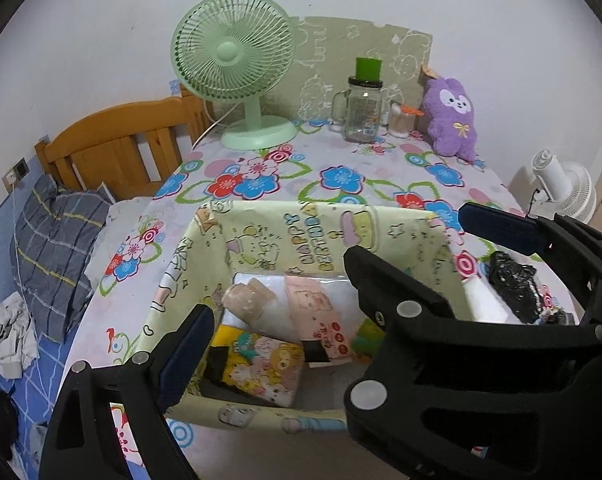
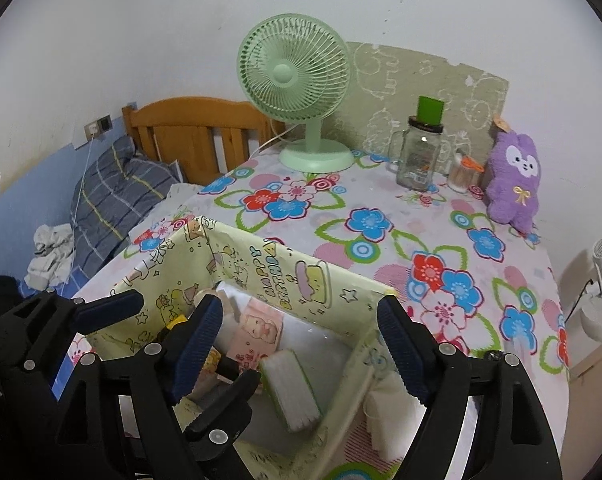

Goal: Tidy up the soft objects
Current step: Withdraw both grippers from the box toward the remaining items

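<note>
A yellow "Happy Birthday" fabric box stands on the flowered table. Inside lie a pink tissue pack, a yellow cartoon pack, a beige roll and a white-and-green pack. My left gripper is open and empty above the box. My right gripper is open and empty over the box too, and shows at the right of the left wrist view. A purple plush bunny sits at the table's far right.
A green desk fan, a glass jar with green lid and a cotton-swab cup stand at the back. A black bundle on white tissue lies right of the box. A bed with pillow is left.
</note>
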Demonstrator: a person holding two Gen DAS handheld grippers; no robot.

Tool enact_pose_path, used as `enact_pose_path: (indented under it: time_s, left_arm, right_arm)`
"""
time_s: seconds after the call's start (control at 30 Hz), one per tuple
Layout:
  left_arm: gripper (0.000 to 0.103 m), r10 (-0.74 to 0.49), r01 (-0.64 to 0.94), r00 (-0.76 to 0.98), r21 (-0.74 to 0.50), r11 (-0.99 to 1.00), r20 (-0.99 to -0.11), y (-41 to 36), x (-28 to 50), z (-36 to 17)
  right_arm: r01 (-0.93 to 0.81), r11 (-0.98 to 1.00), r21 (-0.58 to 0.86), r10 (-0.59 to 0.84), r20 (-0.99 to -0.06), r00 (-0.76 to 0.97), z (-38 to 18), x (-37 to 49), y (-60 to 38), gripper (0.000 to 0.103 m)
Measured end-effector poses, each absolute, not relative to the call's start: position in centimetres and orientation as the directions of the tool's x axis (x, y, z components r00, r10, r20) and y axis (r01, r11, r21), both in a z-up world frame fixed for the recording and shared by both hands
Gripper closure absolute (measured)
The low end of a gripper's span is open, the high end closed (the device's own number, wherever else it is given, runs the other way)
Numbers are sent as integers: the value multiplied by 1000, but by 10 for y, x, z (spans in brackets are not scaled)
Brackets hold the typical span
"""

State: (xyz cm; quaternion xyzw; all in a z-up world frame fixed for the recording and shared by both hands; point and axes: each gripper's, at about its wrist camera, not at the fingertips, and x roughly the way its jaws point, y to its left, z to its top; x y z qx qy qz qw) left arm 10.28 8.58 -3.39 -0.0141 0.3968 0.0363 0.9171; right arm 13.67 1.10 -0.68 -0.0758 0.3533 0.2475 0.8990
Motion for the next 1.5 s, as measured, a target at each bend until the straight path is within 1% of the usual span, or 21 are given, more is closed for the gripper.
enact_pose_path:
  time_s: [0.4,0.63,0.9,1.03,1.3,1.37,1.5]
  left_arm:
    - [8,20,-13,722,15,1000,-692,51,84,-16]
    - [8,1,22,748,26,999,-663,30,73,-6]
    - [8,-36,63,763,19,998,-645,10,65,1]
    - [8,-46,78,769,21,997,-638,-1,61,1]
    - [8,-66,95,783,15,995,-619,-18,54,-1]
    - [5,-72,99,784,9,995,-617,-22,53,-3]
    - [5,-87,115,779,5,993,-621,-30,52,-8]
  right_arm:
    - [-431,902,25,348,-634,690,14,109,-28,20]
    - [-384,923,12,311,-607,731,23,94,-51,17]
    - [-339,941,4,276,-590,759,30,81,-74,16]
    - [-312,950,-4,253,-579,775,31,76,-86,13]
    - [-279,960,-6,225,-573,788,30,67,-104,12]
    - [-270,963,-6,218,-572,791,28,65,-108,12]
    - [-252,968,-5,203,-576,792,22,62,-117,12]
